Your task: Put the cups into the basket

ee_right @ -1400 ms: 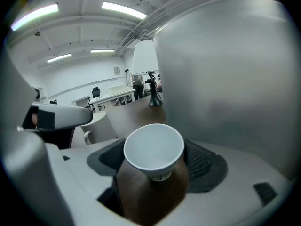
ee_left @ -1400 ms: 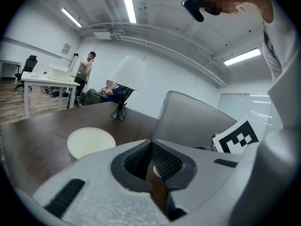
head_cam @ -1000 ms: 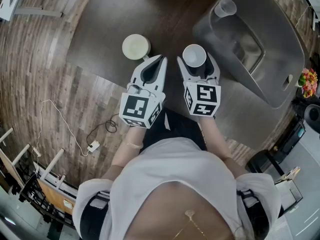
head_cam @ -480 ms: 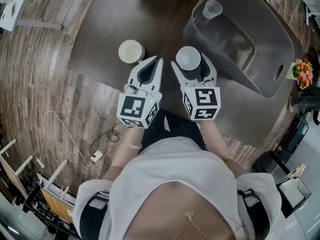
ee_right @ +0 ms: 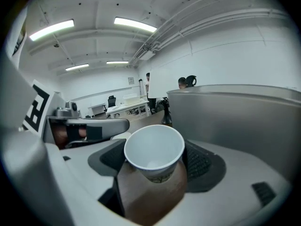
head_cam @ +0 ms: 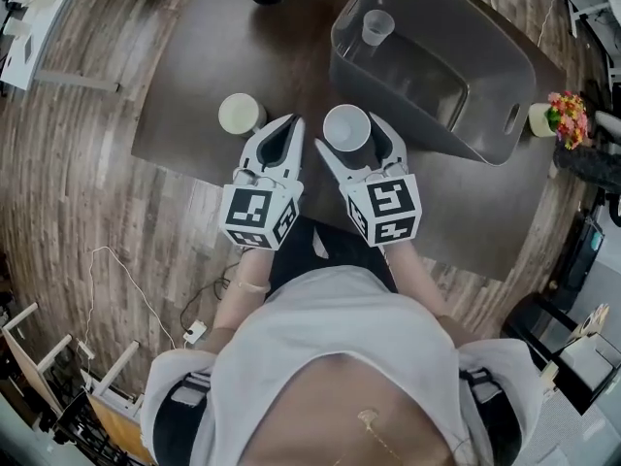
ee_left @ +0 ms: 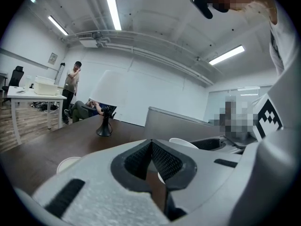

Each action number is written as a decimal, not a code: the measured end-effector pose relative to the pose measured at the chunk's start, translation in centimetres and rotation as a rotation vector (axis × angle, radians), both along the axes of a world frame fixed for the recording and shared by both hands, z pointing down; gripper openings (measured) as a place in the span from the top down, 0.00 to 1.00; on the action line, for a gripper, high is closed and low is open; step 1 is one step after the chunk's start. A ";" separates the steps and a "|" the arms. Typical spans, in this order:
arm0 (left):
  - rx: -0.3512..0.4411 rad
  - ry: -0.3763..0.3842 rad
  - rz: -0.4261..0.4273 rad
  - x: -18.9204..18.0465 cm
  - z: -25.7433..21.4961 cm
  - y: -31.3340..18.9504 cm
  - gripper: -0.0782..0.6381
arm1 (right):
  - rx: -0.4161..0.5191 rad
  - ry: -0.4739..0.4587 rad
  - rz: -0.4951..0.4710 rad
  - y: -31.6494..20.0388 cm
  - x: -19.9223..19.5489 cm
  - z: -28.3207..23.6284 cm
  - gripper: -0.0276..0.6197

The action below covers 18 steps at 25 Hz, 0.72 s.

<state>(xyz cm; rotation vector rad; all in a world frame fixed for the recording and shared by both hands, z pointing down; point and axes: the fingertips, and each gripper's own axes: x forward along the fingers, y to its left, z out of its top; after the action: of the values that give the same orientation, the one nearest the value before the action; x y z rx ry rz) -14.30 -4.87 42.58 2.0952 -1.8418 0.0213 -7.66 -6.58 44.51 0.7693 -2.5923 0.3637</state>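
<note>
The dark bench (head_cam: 223, 56) takes up more of the head view than it did a second ago. The grey basket (head_cam: 485, 95), which was cut off at the upper right edge, is now in full sight just beyond the two grippers and to their right. Both grippers have come up and forward together. The right gripper (head_cam: 351, 136) has its fingers clamped on the white paper cup (head_cam: 346, 127), no wider or tighter than before, and the cup stays upright with its mouth open to the ceiling. The left gripper (head_cam: 292, 124) travels alongside with its fingers together on nothing. The cream cup (head_cam: 240, 114) stands on the bench just to that gripper's left, where it stood a second ago, untouched. One clear cup (head_cam: 377, 27) already stands inside the basket at its far corner. I judge that the grasp is done and the carry has begun. From above I cannot be sure how far the cup's base clears the bench. In the right gripper view the basket's near wall (ee_right: 235, 117) stands behind the cup and higher than its rim, so the cup probably needs more height before it can pass over and be let go. The cream cup would then be the last one left.
</note>
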 end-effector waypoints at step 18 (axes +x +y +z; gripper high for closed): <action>0.044 -0.006 0.271 9.2 -1.7 -1.0 0.88 | 0.021 -0.026 0.186 1.1 9.1 -2.5 0.37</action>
<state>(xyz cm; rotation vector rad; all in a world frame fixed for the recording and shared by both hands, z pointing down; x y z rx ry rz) -5.10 -5.91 40.88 2.3617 -1.5612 0.0551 1.41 -5.45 41.97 1.0230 -2.5592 0.4040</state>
